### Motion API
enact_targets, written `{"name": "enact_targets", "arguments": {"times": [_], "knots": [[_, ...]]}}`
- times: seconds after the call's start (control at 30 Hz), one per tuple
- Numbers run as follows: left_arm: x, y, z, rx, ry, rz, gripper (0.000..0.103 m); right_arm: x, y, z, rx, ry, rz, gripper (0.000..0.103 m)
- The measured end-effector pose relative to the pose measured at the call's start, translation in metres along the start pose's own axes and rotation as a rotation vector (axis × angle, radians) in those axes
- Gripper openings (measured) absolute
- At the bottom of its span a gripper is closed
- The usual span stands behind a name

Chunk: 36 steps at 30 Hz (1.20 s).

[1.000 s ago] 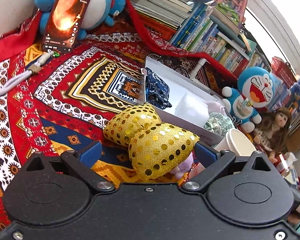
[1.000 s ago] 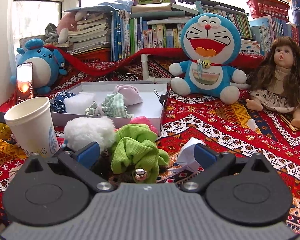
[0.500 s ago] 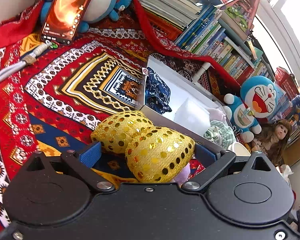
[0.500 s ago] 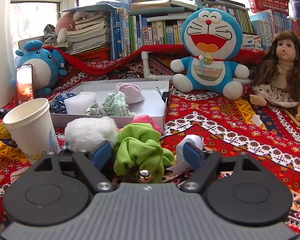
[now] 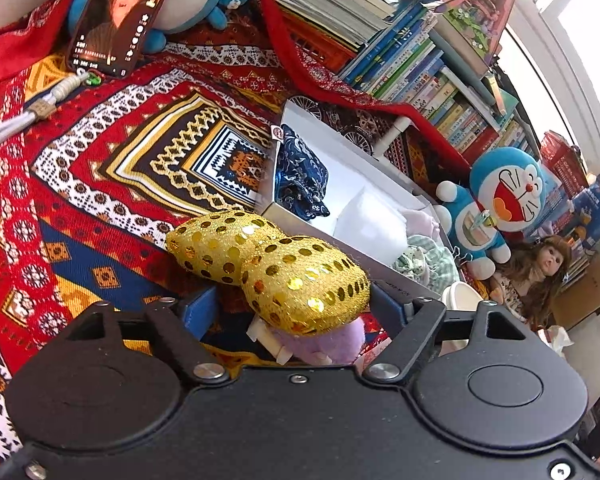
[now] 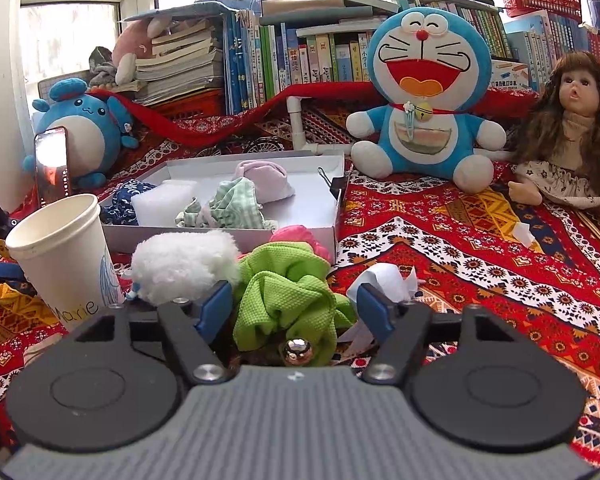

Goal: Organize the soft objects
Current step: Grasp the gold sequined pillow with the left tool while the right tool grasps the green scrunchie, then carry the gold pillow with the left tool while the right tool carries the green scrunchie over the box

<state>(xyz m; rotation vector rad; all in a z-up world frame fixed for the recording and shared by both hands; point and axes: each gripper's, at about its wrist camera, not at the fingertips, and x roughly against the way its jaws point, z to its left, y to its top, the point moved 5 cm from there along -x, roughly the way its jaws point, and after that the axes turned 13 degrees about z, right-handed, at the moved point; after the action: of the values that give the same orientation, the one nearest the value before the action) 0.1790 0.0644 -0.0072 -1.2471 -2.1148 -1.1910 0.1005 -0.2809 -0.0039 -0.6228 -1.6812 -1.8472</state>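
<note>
Patterned red cloth (image 6: pixel 480 248) w/ white box (image 6: pixel 332 184) mid-table. My right gripper (image 6: pixel 296 308), jaws apart, straddles green scrunchie (image 6: pixel 284 296) before the box; left gripper (image 5: pixel 296 308), apart, around gold sequin bow (image 5: pixel 300 276). Grasp stage; next, prob. squeeze, lift into box.

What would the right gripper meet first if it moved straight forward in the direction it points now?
Most likely the green scrunchie, which already lies between the open fingers of the right gripper. Behind it come the pink item and the front wall of the white box; depth is hard to judge.
</note>
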Motion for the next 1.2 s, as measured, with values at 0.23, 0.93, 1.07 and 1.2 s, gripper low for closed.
{"name": "enact_targets", "arguments": {"times": [0.23, 0.93, 1.07, 1.2], "knots": [[0.014, 0.001, 0.003, -0.016, 0.037, -0.006, 0.049, 0.008, 0.001, -0.001, -0.017, 0.001, -0.026, 0.054], [0.027, -0.01, 0.015, -0.144, 0.339, -0.072, 0.072, 0.005, -0.001, 0.0, -0.019, 0.025, -0.002, 0.052], [0.033, -0.009, 0.017, -0.125, 0.341, -0.123, 0.085, 0.002, 0.0, 0.0, -0.017, 0.026, 0.001, 0.057], [0.028, -0.003, 0.025, -0.094, 0.374, -0.117, 0.085, -0.002, 0.001, 0.002, -0.008, 0.025, 0.008, 0.059]]}}
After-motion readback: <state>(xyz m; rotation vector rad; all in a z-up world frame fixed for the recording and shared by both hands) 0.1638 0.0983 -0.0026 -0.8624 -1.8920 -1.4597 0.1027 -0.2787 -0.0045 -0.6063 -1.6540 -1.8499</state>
